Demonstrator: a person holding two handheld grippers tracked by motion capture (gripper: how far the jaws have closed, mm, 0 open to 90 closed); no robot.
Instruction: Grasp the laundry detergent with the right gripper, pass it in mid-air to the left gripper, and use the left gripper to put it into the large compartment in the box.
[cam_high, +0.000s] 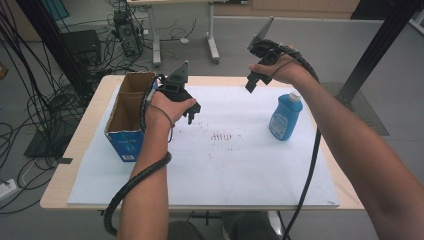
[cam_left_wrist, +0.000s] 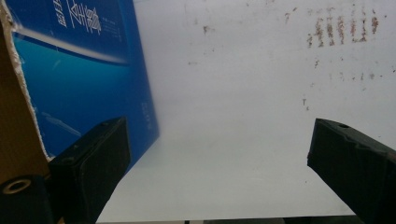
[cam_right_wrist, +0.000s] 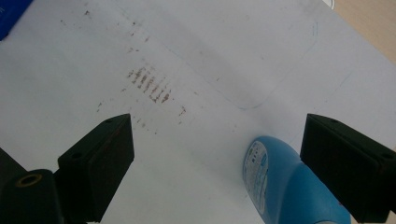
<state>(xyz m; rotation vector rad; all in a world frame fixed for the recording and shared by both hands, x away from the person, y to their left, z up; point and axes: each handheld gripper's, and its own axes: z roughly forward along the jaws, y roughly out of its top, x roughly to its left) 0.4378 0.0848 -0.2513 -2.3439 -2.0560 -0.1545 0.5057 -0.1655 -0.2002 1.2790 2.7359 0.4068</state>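
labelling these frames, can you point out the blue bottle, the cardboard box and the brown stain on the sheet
blue bottle (cam_high: 285, 119), high view, middle of its body
cardboard box (cam_high: 126, 145), high view, its blue near end wall
brown stain (cam_high: 222, 136), high view, centre of the smudged marks

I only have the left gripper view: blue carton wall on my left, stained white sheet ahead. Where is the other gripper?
Observer: The right gripper is held up over the table's far right, above a blue bottle.
Operator: Is it holding that bottle?
Observer: No. In the right gripper view its jaws are spread wide, with the bottle below between them, untouched.
Operator: Is the bottle upright?
Observer: Yes, it stands on the white sheet, white cap up.
Operator: Is my carton open?
Observer: Yes, the carton has its top open beside the left gripper.
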